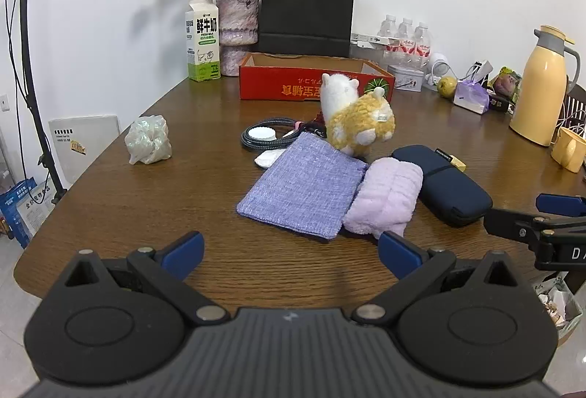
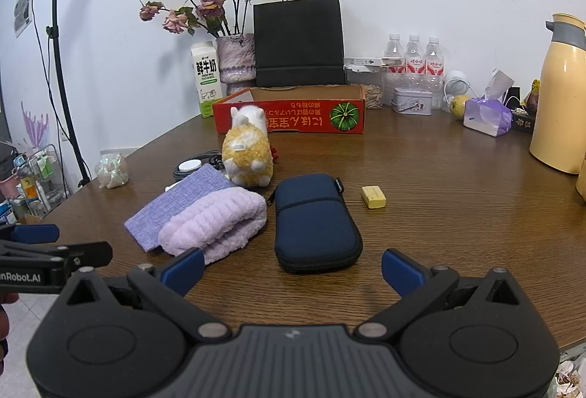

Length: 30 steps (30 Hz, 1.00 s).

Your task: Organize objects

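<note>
Both grippers hang over the near edge of the wooden table (image 1: 110,185), spread wide with nothing between their blue pads. In its own view the left gripper (image 1: 291,253) tilts down toward bare wood just short of the lavender woven pouch (image 1: 304,185). From its own camera the right gripper (image 2: 293,269) faces the near end of the navy zip case (image 2: 315,222), not touching it.

At the middle of the table the things to organize lie in a loose cluster. Flat on the wood, the pouch has the rolled lilac towel (image 1: 384,200) lapping over its right edge. Right of the towel and just beside it lies the zip case, lengthwise toward the far edge. Behind the pouch a yellow-and-white plush alpaca (image 1: 357,115) stands upright, with a coiled dark cable (image 1: 263,136) around a white disc to its left. A small yellow block (image 2: 373,197) sits apart to the right of the case. Toward the left edge rests a crumpled clear bag (image 1: 148,139).

Along the far edge stands an open red cardboard box (image 2: 289,117), a black paper bag (image 2: 298,40) behind it, a milk carton (image 1: 203,39) and a vase of dried roses (image 1: 238,31) at its left. A yellow thermos jug (image 1: 542,86) stands near the right edge.
</note>
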### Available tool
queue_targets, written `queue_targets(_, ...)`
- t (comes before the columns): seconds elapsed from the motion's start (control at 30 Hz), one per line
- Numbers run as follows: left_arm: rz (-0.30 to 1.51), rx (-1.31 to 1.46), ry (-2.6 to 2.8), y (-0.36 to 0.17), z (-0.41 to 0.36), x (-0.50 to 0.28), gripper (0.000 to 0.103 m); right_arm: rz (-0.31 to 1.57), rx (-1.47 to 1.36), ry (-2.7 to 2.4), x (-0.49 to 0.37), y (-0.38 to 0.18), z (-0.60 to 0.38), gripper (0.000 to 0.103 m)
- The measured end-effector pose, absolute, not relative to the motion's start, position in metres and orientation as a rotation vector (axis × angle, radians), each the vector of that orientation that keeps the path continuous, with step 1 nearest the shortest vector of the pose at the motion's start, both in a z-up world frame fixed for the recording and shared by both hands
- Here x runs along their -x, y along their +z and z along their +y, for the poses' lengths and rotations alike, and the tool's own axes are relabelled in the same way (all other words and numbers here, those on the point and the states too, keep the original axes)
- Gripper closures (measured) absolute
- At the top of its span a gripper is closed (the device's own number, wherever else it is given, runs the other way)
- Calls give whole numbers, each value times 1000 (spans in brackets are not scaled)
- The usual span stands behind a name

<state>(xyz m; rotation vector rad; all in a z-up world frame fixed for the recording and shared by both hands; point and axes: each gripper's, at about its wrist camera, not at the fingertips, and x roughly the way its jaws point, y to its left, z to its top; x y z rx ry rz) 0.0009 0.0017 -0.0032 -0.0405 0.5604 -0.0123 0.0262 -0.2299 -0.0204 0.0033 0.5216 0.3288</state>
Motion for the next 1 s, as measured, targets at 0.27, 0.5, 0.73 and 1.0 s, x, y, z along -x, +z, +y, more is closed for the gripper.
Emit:
queue_targets(0.27,556,44,-13,-2,2,0,0,519,4,331,-25,-18,-227,0)
queue_targets(0.5,552,43,-14,-1,2,0,0,516,5,338,-25,-18,-228,0)
queue_targets(0.73,552,44,-14,-1,2,0,0,514,4,339,-24,-17,-228,0)
queue_targets(1.0,551,47,-14,0,3,0,0,515,4,340,-24,-17,-228,0)
